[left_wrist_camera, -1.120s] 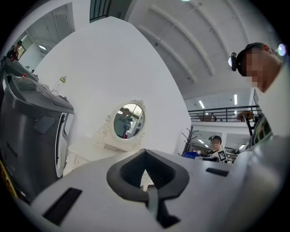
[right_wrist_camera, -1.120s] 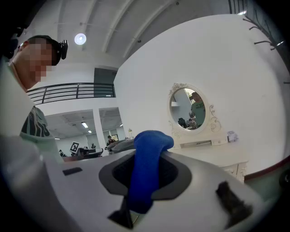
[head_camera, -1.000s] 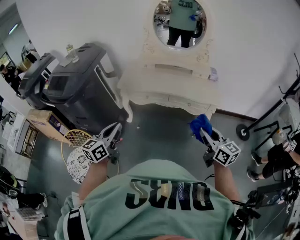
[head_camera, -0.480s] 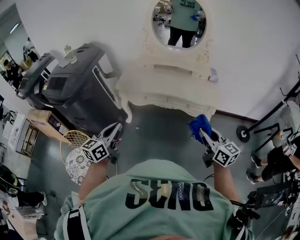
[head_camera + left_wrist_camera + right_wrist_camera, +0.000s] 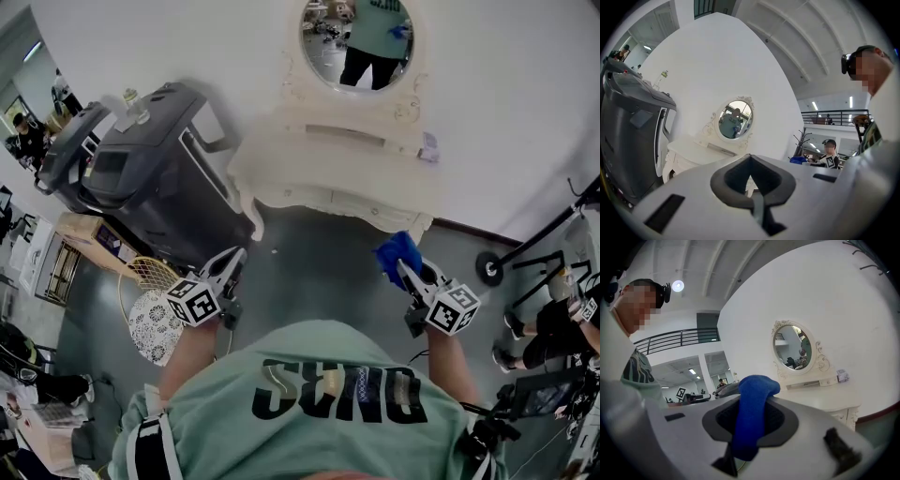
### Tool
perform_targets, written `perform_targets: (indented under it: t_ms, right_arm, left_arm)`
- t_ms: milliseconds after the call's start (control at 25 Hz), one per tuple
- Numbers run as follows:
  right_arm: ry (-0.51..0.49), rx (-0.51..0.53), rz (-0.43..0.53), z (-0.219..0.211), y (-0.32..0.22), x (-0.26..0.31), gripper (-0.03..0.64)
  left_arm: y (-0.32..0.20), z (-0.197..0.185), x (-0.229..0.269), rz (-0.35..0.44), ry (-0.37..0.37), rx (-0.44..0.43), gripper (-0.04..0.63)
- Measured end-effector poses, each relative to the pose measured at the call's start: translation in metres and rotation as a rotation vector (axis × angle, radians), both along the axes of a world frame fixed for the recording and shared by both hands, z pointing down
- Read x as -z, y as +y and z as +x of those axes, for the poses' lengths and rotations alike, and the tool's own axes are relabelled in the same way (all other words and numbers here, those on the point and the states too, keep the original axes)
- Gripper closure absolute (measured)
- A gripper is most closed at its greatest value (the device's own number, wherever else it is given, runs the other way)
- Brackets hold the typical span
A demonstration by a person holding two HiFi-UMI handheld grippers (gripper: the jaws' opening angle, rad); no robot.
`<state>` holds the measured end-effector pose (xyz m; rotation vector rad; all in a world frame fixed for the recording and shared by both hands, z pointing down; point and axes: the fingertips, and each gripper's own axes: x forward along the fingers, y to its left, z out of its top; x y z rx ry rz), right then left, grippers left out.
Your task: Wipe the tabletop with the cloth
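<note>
You're pinching the blue cloth [image 5: 397,250] in your right gripper [image 5: 404,270]; left gripper [image 5: 234,257] is sitting pressed together, empty, near the white dressing table [image 5: 328,173].

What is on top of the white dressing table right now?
An oval mirror stands at the back of the dressing table, a small pale item at its right end. The rest looks bare, though glare hides detail. The cloth is off it, in the right gripper.
</note>
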<state>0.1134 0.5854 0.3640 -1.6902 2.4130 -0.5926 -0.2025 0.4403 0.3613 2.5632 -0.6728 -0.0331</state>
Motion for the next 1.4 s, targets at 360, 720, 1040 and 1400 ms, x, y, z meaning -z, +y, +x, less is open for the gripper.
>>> perform_targets:
  t_ms: [360,720,1040,1400]
  right_arm:
    - [0.015,0.016,-0.031,0.005,-0.075,-0.022,0.531]
    - [0.045,-0.068,-0.057,0.012,-0.246,-0.015,0.531]
    - [0.073,-0.052,-0.091,0.038,-0.364,-0.011,0.531]
    - [0.072,0.174,-0.098,0.091,-0.504,-0.036,0.531]
  left_arm:
    - [-0.075,0.011,-0.026,-0.027,-0.009,-0.009,0.598]
    - [-0.262,0.041,-0.041,-0.042,-0.020,-0.117,0.598]
    - [-0.379,0.071,-0.030,-0.029,-0.020,-0.122,0.598]
    - [-0.452,0.102,-0.038,-0.010,-0.075,0.110,0.598]
